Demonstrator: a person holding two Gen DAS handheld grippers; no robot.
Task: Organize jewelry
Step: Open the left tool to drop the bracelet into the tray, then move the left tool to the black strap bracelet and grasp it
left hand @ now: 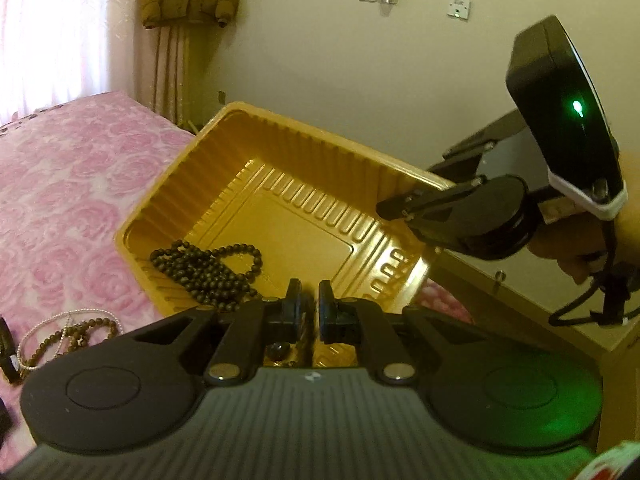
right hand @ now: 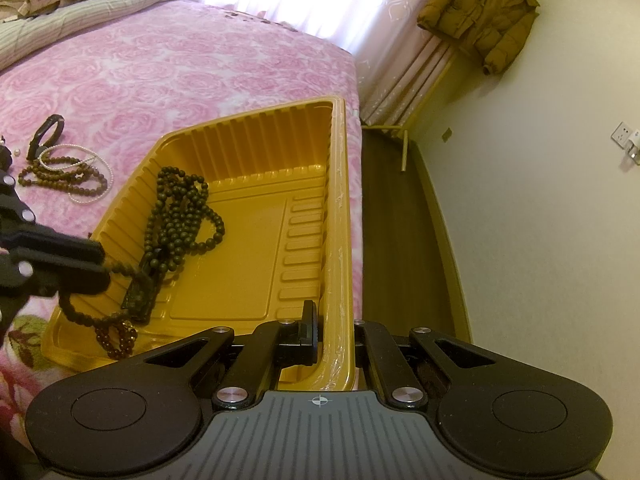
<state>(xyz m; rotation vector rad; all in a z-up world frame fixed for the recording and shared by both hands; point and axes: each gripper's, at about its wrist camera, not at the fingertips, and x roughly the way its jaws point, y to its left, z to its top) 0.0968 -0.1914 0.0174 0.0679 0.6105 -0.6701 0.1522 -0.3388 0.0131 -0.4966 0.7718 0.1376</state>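
Note:
A gold plastic tray [left hand: 304,236] [right hand: 240,236] rests on the pink floral bed. A dark bead necklace [left hand: 208,268] [right hand: 180,216] lies in it. My left gripper [left hand: 310,308] [right hand: 96,268] is shut on a strand of brown beads [right hand: 100,320] that hangs into the tray's near corner. My right gripper [right hand: 336,336] [left hand: 400,208] is shut on the tray's right rim, one finger [right hand: 308,320] inside the wall. A brown bead necklace [left hand: 80,332] [right hand: 64,176] and a pearl necklace [left hand: 48,328] [right hand: 92,196] lie tangled on the bed left of the tray.
A black bracelet [right hand: 44,138] lies beside the loose necklaces. Folded bedding [right hand: 80,0] sits at the bed's head. The bed edge [right hand: 356,160] runs just right of the tray, with dark floor [right hand: 396,240] and a wall beyond. A brown jacket [right hand: 484,16] hangs by the curtain.

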